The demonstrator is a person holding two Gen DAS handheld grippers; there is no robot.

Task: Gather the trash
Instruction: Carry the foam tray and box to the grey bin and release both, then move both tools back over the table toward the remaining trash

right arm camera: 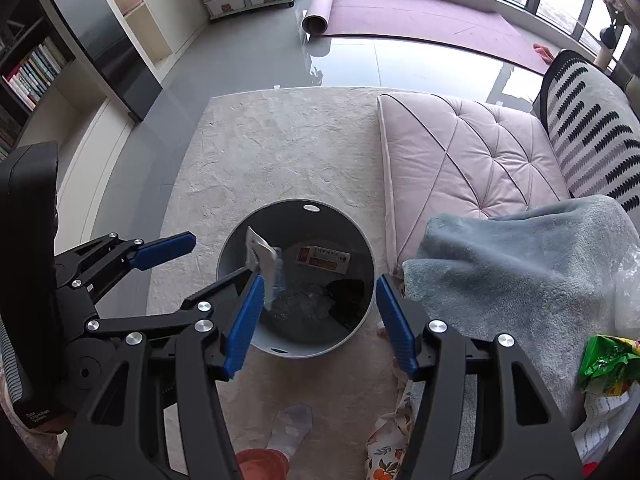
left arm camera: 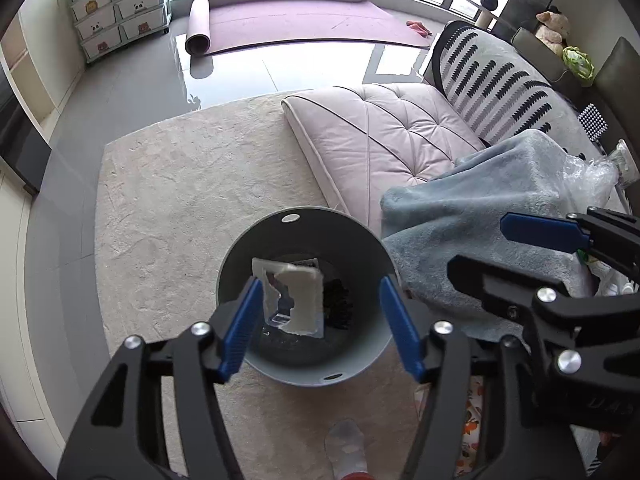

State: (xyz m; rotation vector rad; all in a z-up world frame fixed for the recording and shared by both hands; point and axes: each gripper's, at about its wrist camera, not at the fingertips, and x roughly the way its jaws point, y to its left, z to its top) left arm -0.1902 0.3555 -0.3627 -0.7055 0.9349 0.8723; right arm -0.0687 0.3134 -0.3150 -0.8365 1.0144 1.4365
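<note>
A grey round trash bin [left arm camera: 240,264] stands on the cream rug; it also shows in the right wrist view [right arm camera: 230,256]. My left gripper [left arm camera: 320,320] is open right above the bin. A torn white and clear wrapper [left arm camera: 298,300] hangs in the air between its fingers, over the bin, touching neither pad that I can see; it also shows in the right wrist view [right arm camera: 262,260]. My right gripper [right arm camera: 320,320] is open and empty, also above the bin. Inside the bin lie a red-and-white packet [right arm camera: 322,259], clear plastic [right arm camera: 296,304] and a black item [right arm camera: 348,292].
A pink cushion [left arm camera: 384,136] and a grey-blue blanket [right arm camera: 520,264] lie to the right. A green snack wrapper [right arm camera: 608,364], paper and clear plastic [left arm camera: 592,176] sit at the far right. My socked foot [left arm camera: 346,448] is on the rug [left arm camera: 192,184] near the bin.
</note>
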